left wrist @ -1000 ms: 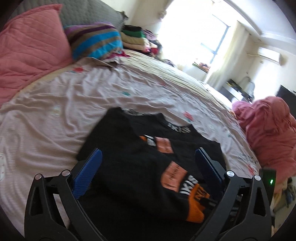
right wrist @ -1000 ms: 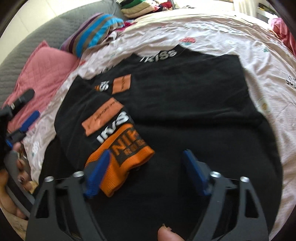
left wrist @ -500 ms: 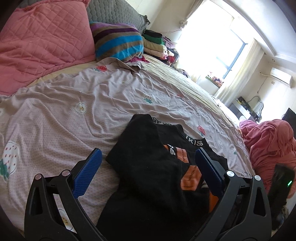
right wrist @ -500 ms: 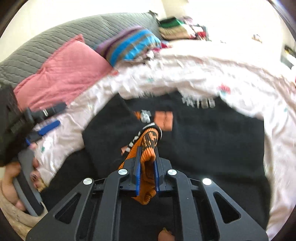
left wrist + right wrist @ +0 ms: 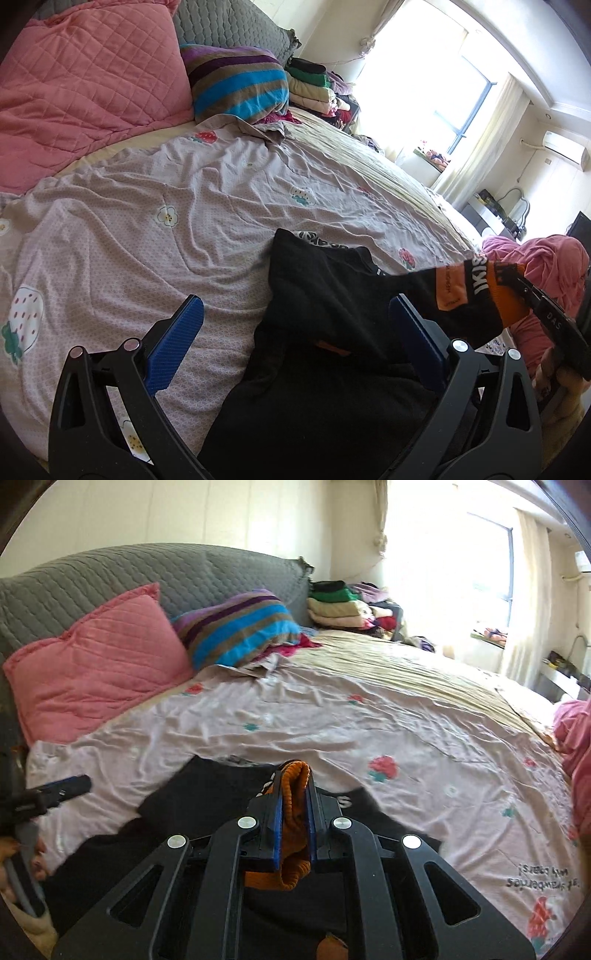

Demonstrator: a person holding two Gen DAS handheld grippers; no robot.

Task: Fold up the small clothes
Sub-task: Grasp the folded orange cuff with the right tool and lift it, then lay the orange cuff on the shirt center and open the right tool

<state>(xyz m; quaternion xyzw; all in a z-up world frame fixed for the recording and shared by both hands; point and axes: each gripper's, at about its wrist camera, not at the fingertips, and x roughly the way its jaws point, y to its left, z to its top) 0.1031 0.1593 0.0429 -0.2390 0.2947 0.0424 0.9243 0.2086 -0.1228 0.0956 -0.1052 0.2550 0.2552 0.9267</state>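
A black sweater [image 5: 325, 332] with orange patches and white lettering lies on the pink floral bedsheet [image 5: 129, 236]. My right gripper [image 5: 293, 805] is shut on the sleeve's orange ribbed cuff [image 5: 293, 786] and holds it lifted above the sweater body [image 5: 207, 805]. In the left wrist view that sleeve [image 5: 461, 291] stretches up to the right, where the right gripper [image 5: 517, 284] clamps it. My left gripper [image 5: 295, 328] hovers open over the sweater's left edge, blue pads [image 5: 177, 343] wide apart, nothing between them. A hand holds the left gripper [image 5: 70, 786] at the left edge of the right wrist view.
A pink quilted pillow [image 5: 85, 85] and a striped pillow [image 5: 240, 85] lean on the grey headboard [image 5: 110, 579]. Folded clothes [image 5: 340, 605] are stacked at the bed's far corner. A pink heap [image 5: 539, 258] lies at the right. A bright window [image 5: 436, 81] is beyond.
My right gripper shut on the orange cuff and rose, pulling the sleeve up off the sweater. The left gripper shifted left toward the sweater's edge, then held still, staying open.
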